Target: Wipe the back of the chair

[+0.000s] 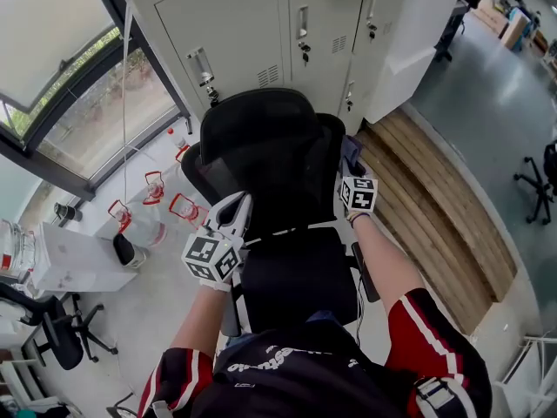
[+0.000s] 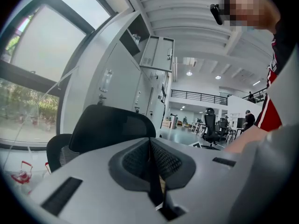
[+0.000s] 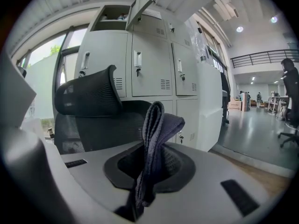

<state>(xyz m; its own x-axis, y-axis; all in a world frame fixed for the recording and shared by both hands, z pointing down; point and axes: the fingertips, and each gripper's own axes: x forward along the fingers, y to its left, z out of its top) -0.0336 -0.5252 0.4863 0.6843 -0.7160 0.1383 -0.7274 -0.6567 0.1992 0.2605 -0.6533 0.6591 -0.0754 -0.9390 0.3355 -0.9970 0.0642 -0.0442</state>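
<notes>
Before pale grey metal lockers (image 1: 291,24) on a grey floor (image 1: 148,320) stood the black mesh office chair (image 1: 261,151), the left claw (image 2: 150,164) closed on nothing, the right claw (image 3: 148,174) clamping a folded dark-grey cloth (image 3: 154,134).

Left hand-held gripper (image 2: 150,160) forward, jaws together; right hand-held gripper (image 3: 152,164) raised, jaws clamped on cloth (image 3: 159,120); both forearms extended

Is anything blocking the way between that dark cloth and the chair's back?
Nothing visible. The right gripper holds the cloth by the right edge of the chair back, and nothing shows between them. The left gripper is shut and empty at the left side.
</notes>
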